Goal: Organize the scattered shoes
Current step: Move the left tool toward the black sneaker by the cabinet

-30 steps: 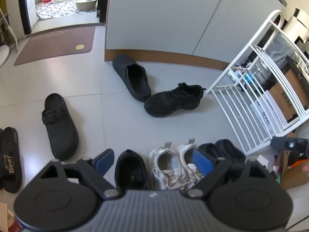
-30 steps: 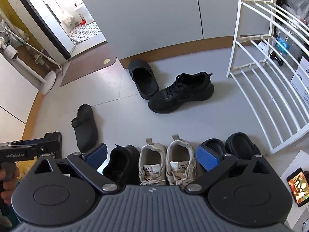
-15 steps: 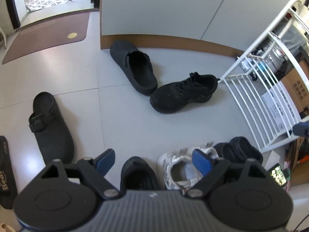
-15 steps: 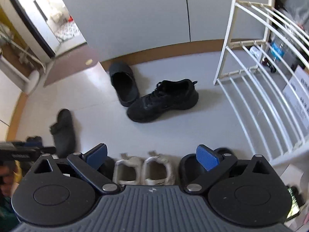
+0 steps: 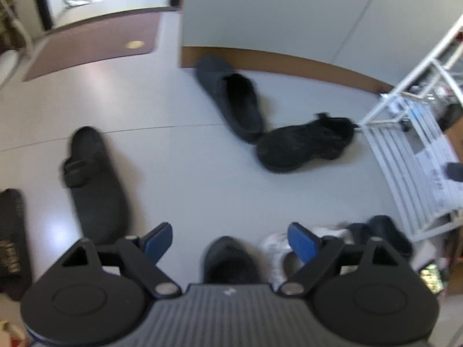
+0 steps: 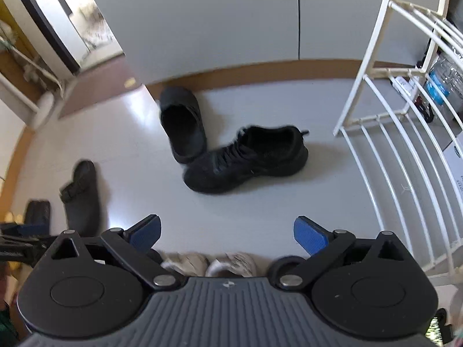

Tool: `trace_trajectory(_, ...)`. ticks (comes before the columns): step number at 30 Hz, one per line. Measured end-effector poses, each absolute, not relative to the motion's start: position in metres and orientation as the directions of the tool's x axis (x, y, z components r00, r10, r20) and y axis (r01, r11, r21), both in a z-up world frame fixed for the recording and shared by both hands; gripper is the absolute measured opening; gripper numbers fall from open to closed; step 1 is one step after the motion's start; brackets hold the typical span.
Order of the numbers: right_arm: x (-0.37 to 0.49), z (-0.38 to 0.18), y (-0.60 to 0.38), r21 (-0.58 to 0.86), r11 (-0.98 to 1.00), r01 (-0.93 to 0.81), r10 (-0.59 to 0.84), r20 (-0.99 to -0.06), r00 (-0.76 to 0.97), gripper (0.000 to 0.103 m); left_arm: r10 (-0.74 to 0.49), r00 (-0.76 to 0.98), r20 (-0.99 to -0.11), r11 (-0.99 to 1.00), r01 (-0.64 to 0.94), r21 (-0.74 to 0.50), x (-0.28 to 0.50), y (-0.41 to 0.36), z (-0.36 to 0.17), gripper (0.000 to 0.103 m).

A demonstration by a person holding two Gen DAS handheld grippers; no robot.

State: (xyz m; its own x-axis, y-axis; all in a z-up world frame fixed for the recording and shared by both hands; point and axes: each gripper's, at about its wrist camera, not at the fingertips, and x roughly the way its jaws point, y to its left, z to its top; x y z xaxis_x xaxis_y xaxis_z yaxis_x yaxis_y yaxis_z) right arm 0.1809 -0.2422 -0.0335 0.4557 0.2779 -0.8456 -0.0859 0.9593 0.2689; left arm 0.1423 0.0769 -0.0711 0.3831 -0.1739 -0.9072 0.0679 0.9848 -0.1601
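Observation:
A black sneaker [image 6: 249,159] lies on the grey floor, its toe touching a black clog [image 6: 182,124] near the wall; both also show in the left wrist view, the sneaker [image 5: 303,144] and the clog [image 5: 231,98]. A second black clog [image 5: 92,185] lies apart at the left [image 6: 81,196]. A row at the near edge holds a black sneaker [image 5: 228,260], white sneakers [image 6: 208,263] and black slippers [image 5: 387,234]. My left gripper [image 5: 230,240] and right gripper [image 6: 227,231] are both open and empty, above the row.
A white wire rack [image 6: 405,133] stands at the right with a water bottle [image 6: 442,81] behind it. A brown doormat [image 5: 92,46] lies before a doorway at the far left. A black sandal [image 5: 11,231] lies at the left edge.
Both grippers have moved forward and lower toward the loose black sneaker and clog, which look larger. The near row of shoes has slid partly under the gripper bodies. Both stay open.

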Motion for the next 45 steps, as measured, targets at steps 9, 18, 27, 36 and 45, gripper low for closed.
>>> trace_trajectory(9,0.137,0.009,-0.23,0.255,0.965,-0.066,0.249,-0.8,0.545,0.101,-0.239,0.435,-0.868,0.971,0.08,-0.227,0.117,0.077,-0.018,0.088)
trace_trajectory(18,0.061,0.024,-0.205,0.282,0.96,0.003,0.217,-0.747,0.628,0.101,-0.3,0.486,-0.821,0.954,0.138,-0.266,0.098,0.063,0.009,0.089)
trace_trajectory(27,0.008,0.06,-0.188,0.259,0.961,0.099,0.129,-0.734,0.667,0.101,-0.37,0.493,-0.788,0.928,0.23,-0.292,0.079,0.058,0.03,0.089)
trace_trajectory(36,-0.013,0.108,-0.193,0.258,0.95,0.177,0.057,-0.7,0.711,0.101,-0.373,0.518,-0.77,0.928,0.214,-0.305,0.076,0.052,0.035,0.09)
trace_trajectory(45,0.027,0.068,-0.204,0.198,0.962,0.188,-0.008,-0.666,0.746,0.101,-0.32,0.543,-0.777,0.948,0.18,-0.264,0.089,0.042,0.022,0.09)
